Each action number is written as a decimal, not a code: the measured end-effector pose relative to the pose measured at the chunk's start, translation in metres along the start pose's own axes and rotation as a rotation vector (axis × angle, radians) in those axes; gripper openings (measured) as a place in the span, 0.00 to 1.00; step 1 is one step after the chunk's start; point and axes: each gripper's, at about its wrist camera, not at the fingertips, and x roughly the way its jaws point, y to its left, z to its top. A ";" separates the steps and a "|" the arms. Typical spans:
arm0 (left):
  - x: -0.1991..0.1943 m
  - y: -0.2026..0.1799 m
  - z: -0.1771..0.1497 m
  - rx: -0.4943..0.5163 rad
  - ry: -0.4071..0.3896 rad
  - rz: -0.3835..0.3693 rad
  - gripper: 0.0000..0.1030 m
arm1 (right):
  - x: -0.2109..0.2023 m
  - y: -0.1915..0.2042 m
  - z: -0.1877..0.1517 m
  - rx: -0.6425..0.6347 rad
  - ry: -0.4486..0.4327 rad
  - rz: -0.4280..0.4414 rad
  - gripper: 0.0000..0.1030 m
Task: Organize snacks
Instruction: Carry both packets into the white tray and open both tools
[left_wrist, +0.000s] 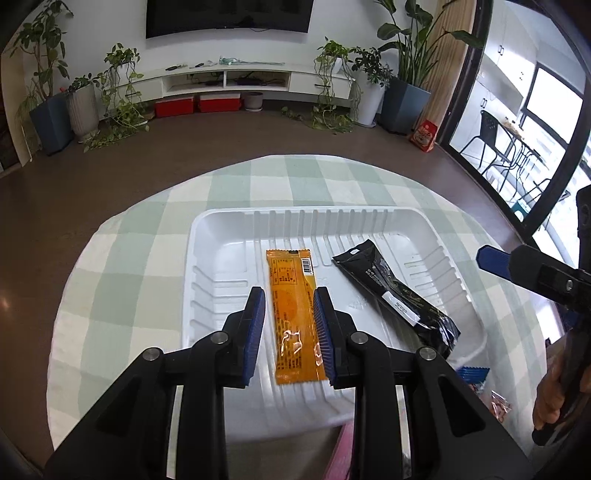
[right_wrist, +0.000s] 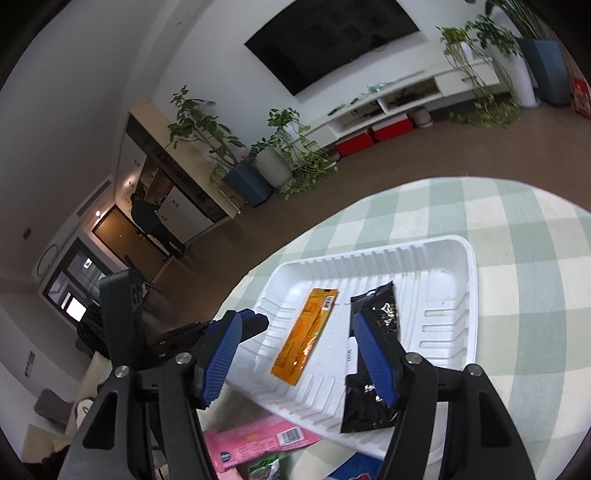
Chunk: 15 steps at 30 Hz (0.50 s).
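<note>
A white tray (left_wrist: 221, 236) sits on a table under a green-and-cream checked cloth (left_wrist: 122, 266). Two snacks lie flat inside it: an orange packet (left_wrist: 295, 295) near the middle, lengthwise, and a black packet (left_wrist: 399, 291) to its right, slanted, its near end resting up on the tray's front rim.

The left gripper (left_wrist: 290, 328) hangs over the orange packet, its blue pads on either side of the packet's width. The jaws are narrow but not pressed together; whether they touch the packet cannot be told.

The right gripper (right_wrist: 301, 360) is spread, with nothing between its pads. In the right wrist view the black packet (right_wrist: 369, 410) lies just beneath its right finger and the orange packet (right_wrist: 306, 339) shows in the gap. A pink packet (right_wrist: 255, 443) lies on the cloth in front of the tray.
</note>
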 end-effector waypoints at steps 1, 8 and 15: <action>-0.008 0.000 -0.003 -0.002 -0.007 -0.002 0.25 | -0.004 0.006 -0.003 -0.016 -0.005 0.001 0.66; -0.073 0.000 -0.046 -0.004 -0.048 -0.016 0.25 | -0.047 0.048 -0.030 -0.144 -0.035 -0.026 0.66; -0.131 -0.004 -0.114 0.006 -0.043 -0.019 0.25 | -0.102 0.067 -0.091 -0.233 -0.070 -0.072 0.76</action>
